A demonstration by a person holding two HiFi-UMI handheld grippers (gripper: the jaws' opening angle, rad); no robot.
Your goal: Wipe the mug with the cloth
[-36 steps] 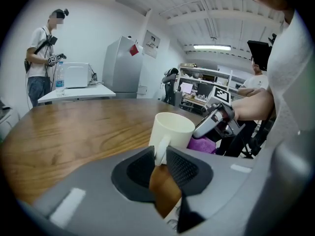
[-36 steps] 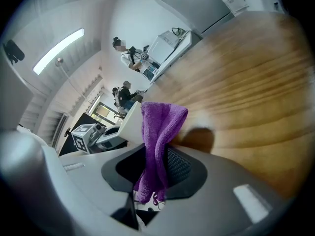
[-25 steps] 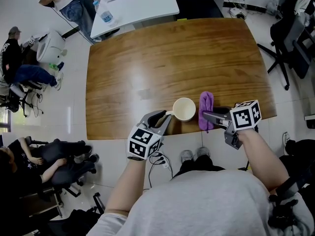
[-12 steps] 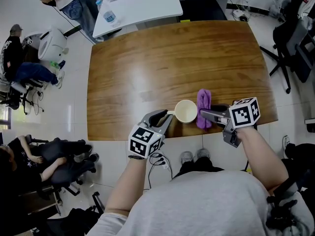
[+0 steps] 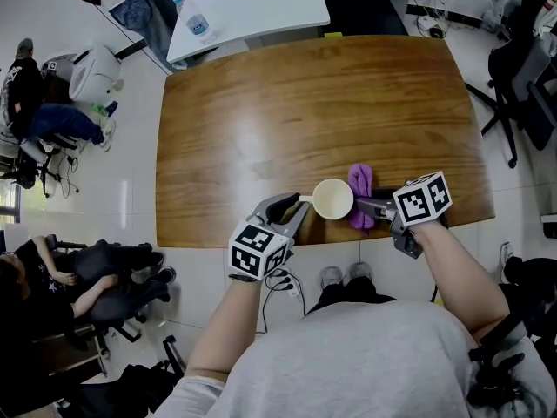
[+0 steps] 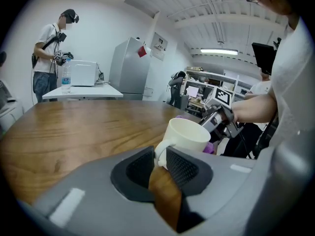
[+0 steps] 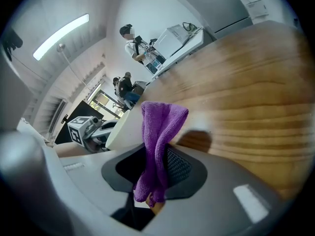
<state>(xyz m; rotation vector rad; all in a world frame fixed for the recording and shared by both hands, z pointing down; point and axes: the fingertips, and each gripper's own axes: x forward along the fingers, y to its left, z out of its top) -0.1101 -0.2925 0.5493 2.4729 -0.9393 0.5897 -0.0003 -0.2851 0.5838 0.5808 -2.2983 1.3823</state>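
A cream mug (image 5: 332, 199) is held above the near edge of the wooden table (image 5: 305, 111). My left gripper (image 5: 293, 212) is shut on the mug's handle (image 6: 161, 153), and the mug's body (image 6: 188, 135) rises just beyond the jaws. A purple cloth (image 5: 360, 195) hangs beside the mug's right side, pinched in my right gripper (image 5: 370, 207). In the right gripper view the cloth (image 7: 156, 144) stands up between the jaws, with the mug's pale side (image 7: 124, 129) close on its left. Whether cloth and mug touch is unclear.
A white table (image 5: 252, 7) with a water bottle (image 5: 198, 26) stands beyond the wooden table's far left corner. People sit and stand at the left (image 5: 35, 103). Office chairs (image 5: 522, 68) stand at the right. A person (image 6: 49, 53) stands by the white table.
My right gripper has carried the cloth down and left, closer to the mug. The mug and left gripper have kept nearly still.
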